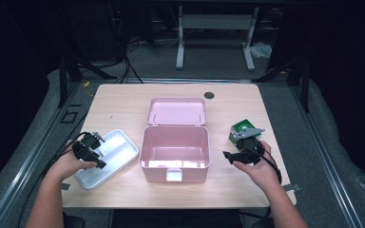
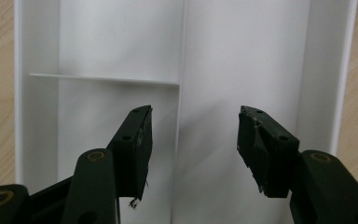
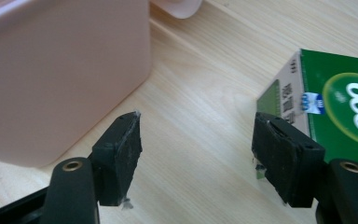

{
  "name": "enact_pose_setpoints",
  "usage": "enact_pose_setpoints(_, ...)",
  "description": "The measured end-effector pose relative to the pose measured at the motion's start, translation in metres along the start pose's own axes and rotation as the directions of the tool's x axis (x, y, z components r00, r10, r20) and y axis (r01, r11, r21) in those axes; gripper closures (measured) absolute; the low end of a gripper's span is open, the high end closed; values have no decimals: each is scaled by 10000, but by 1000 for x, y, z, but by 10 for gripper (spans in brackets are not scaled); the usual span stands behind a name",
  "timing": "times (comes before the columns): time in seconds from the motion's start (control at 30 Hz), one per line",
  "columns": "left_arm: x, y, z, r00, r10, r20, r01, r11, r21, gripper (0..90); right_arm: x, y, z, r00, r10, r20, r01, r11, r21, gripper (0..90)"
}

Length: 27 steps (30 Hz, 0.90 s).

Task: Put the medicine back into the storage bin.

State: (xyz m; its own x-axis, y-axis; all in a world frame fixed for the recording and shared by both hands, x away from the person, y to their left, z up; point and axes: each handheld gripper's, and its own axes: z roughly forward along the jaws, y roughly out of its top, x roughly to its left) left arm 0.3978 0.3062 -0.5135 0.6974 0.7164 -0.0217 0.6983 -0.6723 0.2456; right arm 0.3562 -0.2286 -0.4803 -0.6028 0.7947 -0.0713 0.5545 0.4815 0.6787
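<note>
An open pink box point(image 1: 190, 173) stands mid-table, its lid point(image 1: 177, 111) folded back and its inside bare. A white divided tray point(image 1: 119, 147) lies to its left. My left gripper point(image 1: 97, 151) hovers over that tray with its jaws wide apart; in the left gripper view the open gripper point(image 2: 195, 140) frames the tray's dividing wall point(image 2: 182, 56), and nothing is held. Right of the box, my right gripper point(image 1: 233, 154) is open beside a small green carton point(image 1: 241, 127). In the right gripper view, bare wood lies between the jaws of the gripper point(image 3: 196, 149), the green carton point(image 3: 345, 102) sits just past the right-hand jaw, and the pink box point(image 3: 60, 70) is at left.
A dark round grommet point(image 1: 209, 95) sits near the table's far edge. The light wooden tabletop point(image 1: 123, 99) has free room behind the box and along the front edge. Grey floor and a desk frame lie beyond the table.
</note>
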Motion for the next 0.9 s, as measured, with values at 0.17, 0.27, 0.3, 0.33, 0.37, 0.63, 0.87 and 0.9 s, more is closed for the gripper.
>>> enact_pose_setpoints(0.17,2,-3,-4,9994,-297,173,301,9992,-247,453,-14,16,-2,9993,294,252,-310,9973,665,303)
enact_pose_setpoints(0.27,3,-4,-6,9992,-381,115,385,9985,-380,452,-27,27,0,9980,395,497,-453,9917,1202,262)
enact_pose_setpoints(0.3,3,-4,-7,9994,-349,31,350,9986,-397,449,-33,31,2,9972,505,544,-581,9875,1467,246)
enact_pose_setpoints(0.33,2,-4,-8,9994,-334,-38,332,9985,-429,445,-38,35,4,9963,604,612,-701,9827,1712,233)
enact_pose_setpoints(0.37,2,-4,-9,9994,-325,-97,320,9984,-467,438,-44,39,6,9956,653,675,-774,9773,1972,213)
enact_pose_setpoints(0.63,4,-4,-11,9991,-423,-35,420,9972,-626,407,-79,70,18,9950,649,755,-883,9258,3674,150)
enact_pose_setpoints(0.87,2,-4,-11,9992,-390,-15,389,9970,-673,407,-98,76,32,9927,944,752,-1185,8819,4563,149)
enact_pose_setpoints(0.9,2,-3,-11,9993,-386,-9,385,9970,-666,407,-101,76,35,9918,1061,717,-1273,8761,4650,149)
